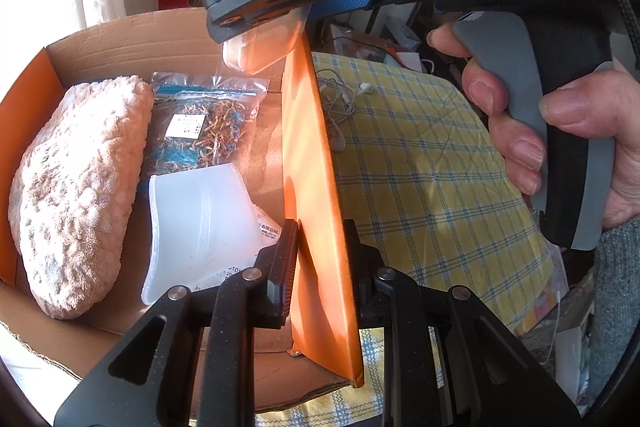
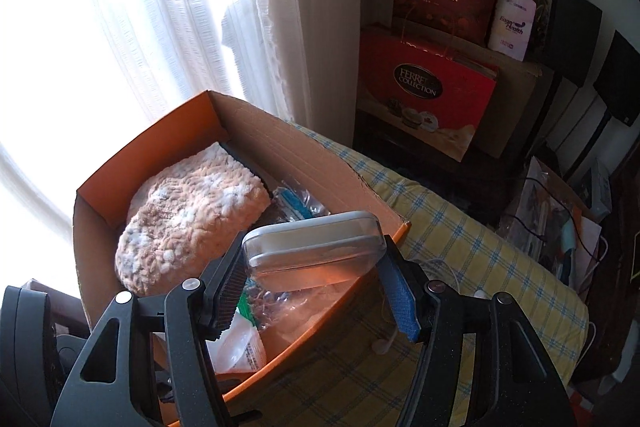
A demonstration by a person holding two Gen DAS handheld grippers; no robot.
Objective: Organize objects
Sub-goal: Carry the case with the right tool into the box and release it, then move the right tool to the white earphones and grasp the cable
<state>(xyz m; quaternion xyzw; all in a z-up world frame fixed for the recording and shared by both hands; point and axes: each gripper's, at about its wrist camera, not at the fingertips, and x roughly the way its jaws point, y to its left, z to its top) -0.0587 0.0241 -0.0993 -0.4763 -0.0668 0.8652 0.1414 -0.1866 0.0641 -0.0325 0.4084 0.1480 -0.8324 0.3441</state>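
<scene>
Clamping the near wall of the orange cardboard box [image 1: 316, 187], the left gripper [image 1: 320, 259] has its jaws nearly closed on the thin board, apparently to steady the box while it is loaded. The right gripper [image 2: 316, 283] holds a clear plastic case [image 2: 316, 247] across its ends, jaws about half spread, carrying it above the box's rim, probably so it can be lowered inside. Within the box lie a white plastic cup [image 1: 196, 227] on its side, a zip bag of tangled cords [image 1: 208, 123] and a fluffy peach towel [image 1: 80, 187]. Beyond the wall, white earphones [image 1: 344, 99] rest on the checked yellow cloth [image 1: 432, 167], not yet packed.
</scene>
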